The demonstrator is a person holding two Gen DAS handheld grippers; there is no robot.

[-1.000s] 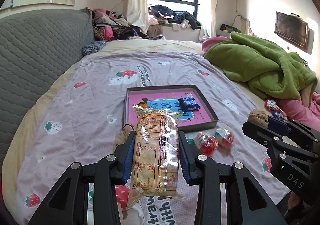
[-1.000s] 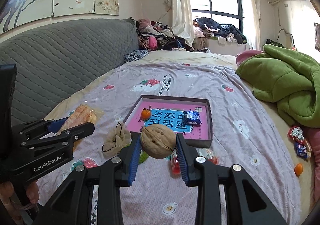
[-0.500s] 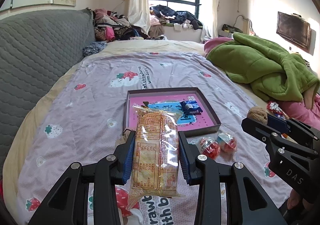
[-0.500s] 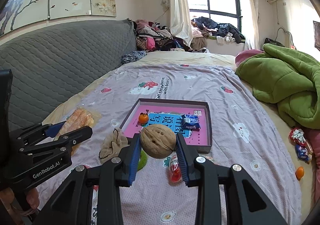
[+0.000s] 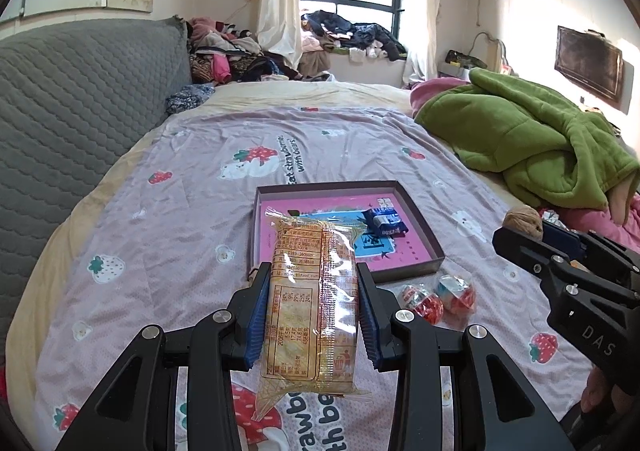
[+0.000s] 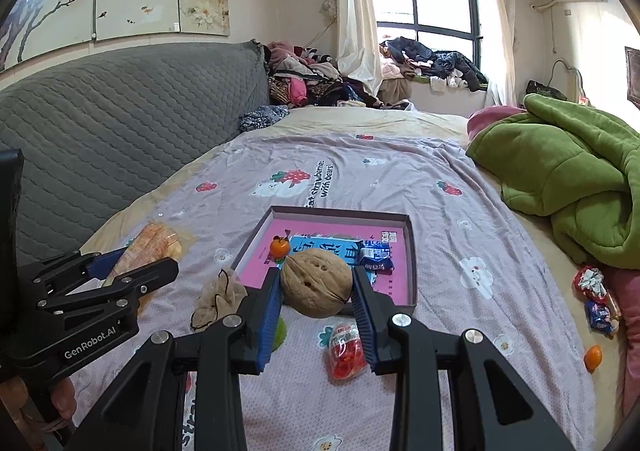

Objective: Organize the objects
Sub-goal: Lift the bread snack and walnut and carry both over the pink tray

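The left gripper (image 5: 312, 311) grips a biscuit pack (image 5: 310, 303) and the right gripper (image 6: 316, 301) grips a walnut (image 6: 317, 282), both held above the bed (image 5: 160, 251) short of the tray (image 6: 412, 251). Two red sweets (image 5: 436, 297) and a pouch (image 6: 218, 297) lie loose before the tray, which holds only an orange (image 6: 279, 247) and a blue sweet (image 6: 374, 257), so most sorting seems left.

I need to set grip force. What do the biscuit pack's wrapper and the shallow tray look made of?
Biscuit pack, held in the left gripper: thin clear plastic film, glossy, judging by its highlights, crinkles and see-through look. Tray: probably cardboard, matte, with thin straight walls, folded corners and a printed pink floor.
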